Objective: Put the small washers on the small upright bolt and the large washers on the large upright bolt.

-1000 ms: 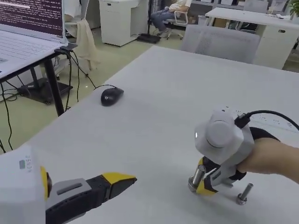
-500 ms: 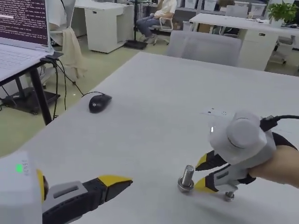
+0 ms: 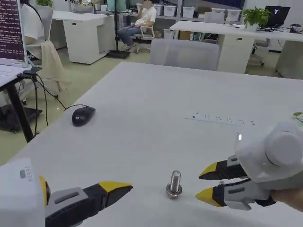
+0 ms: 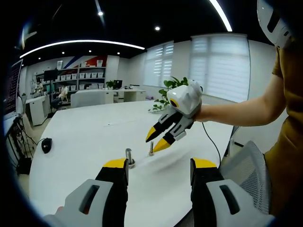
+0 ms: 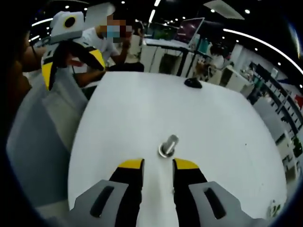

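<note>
The large upright bolt (image 3: 174,183) stands on the white table (image 3: 142,123) with a washer around its base. My right gripper (image 3: 204,182) hovers just right of it, open, nothing between its yellow tips. From the right gripper view the bolt (image 5: 168,145) sits just ahead of that gripper (image 5: 158,164). My left gripper (image 3: 118,189) is low at the left, apart from the bolt, open and empty. In the left gripper view, past my left gripper (image 4: 158,165), the large bolt (image 4: 129,157) and the small upright bolt (image 4: 151,149) stand side by side below the right gripper (image 4: 158,139).
A black mouse (image 3: 83,114) lies at the table's left edge. A white power strip (image 3: 220,119) lies further back on the right. A grey chair (image 3: 184,53) stands behind the table's far edge. A laptop (image 3: 9,28) sits on a stand at the left.
My right gripper has drawn back to the right, off the large bolt, and its tips now stand apart. The left gripper has stayed put. The head camera has swung.
</note>
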A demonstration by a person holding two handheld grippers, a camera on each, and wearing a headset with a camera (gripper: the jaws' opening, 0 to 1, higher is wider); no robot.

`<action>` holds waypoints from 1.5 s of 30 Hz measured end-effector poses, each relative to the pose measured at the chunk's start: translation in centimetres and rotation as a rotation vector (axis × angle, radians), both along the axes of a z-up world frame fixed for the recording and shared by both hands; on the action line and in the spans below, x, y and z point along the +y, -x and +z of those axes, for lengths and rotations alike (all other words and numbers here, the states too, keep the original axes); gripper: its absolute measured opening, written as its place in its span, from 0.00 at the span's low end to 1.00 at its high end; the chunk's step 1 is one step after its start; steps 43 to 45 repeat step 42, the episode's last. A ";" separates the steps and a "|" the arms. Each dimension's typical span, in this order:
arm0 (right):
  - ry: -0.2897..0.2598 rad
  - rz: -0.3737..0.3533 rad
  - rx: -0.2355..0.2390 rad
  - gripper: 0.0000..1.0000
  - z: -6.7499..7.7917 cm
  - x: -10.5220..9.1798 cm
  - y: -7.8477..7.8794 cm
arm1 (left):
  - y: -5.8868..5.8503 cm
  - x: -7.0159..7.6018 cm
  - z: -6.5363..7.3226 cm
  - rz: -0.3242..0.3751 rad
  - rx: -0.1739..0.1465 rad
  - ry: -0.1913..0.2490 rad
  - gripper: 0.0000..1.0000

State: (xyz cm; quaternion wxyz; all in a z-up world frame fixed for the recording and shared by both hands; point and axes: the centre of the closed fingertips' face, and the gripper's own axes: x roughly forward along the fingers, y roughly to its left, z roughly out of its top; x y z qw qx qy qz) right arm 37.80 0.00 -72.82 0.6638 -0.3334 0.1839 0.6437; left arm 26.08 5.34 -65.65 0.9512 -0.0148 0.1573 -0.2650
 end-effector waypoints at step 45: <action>-0.387 -0.404 0.128 0.46 0.0 -11.9 6.9 | 1.6 0.9 -2.1 0.010 0.067 -0.026 0.54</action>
